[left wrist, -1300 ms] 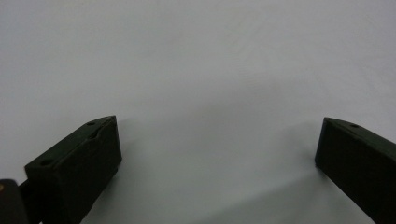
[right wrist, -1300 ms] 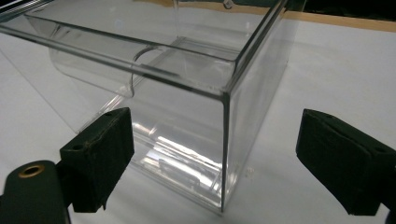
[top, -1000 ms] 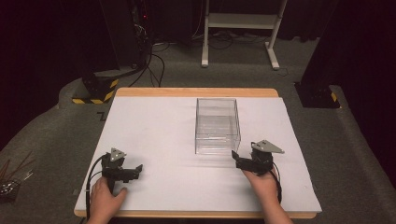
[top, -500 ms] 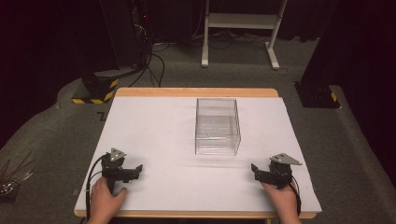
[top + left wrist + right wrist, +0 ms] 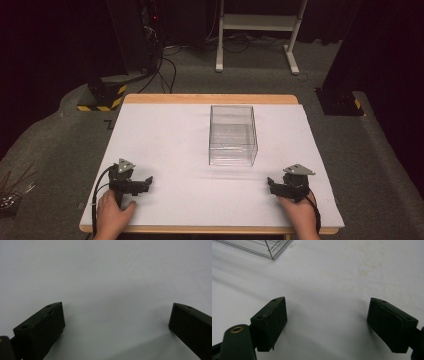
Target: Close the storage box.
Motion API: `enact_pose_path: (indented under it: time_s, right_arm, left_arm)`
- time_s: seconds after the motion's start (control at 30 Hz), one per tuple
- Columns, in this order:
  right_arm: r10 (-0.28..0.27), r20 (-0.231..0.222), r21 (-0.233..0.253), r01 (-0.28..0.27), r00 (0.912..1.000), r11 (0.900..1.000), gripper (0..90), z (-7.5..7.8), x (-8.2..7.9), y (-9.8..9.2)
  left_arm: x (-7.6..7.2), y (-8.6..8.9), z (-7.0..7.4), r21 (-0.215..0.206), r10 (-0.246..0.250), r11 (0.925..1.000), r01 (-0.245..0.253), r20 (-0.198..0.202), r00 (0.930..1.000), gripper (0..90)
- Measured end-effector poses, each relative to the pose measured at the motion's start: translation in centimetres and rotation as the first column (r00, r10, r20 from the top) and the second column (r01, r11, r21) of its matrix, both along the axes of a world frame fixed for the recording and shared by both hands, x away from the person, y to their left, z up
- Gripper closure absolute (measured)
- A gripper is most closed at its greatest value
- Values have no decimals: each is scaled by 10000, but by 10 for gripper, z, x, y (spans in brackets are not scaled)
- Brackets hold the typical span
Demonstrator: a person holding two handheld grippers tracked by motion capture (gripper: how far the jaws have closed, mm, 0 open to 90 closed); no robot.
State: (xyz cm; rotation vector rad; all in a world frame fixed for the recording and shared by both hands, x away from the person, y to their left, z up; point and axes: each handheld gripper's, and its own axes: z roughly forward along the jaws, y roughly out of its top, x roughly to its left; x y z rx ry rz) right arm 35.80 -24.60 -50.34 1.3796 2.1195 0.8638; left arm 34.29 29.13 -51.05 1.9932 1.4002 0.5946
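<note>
Standing empty, clear plastic box (image 5: 233, 135) on white table (image 5: 170, 145), left tool (image 5: 146, 181) and right tool (image 5: 271, 183) both spread apart.

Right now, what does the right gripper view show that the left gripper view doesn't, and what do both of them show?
Right gripper view: a corner of the clear plastic box at top left, plus faint stains on the white table cover. Left gripper view: nothing extra, just unmarked white surface. Both: a tool's two black jaws standing wide apart with nothing between them, the right tool and the left tool.
</note>
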Motion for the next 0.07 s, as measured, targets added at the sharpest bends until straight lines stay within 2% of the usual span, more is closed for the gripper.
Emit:
enact_pose_path:
  time_s: [0.07]
  right_arm:
    - [-25,-47,51,25,10000,10000,164,0,0,0]
  left_arm:
    - [0,0,0,2,-2,10000,2,0,10000,5]
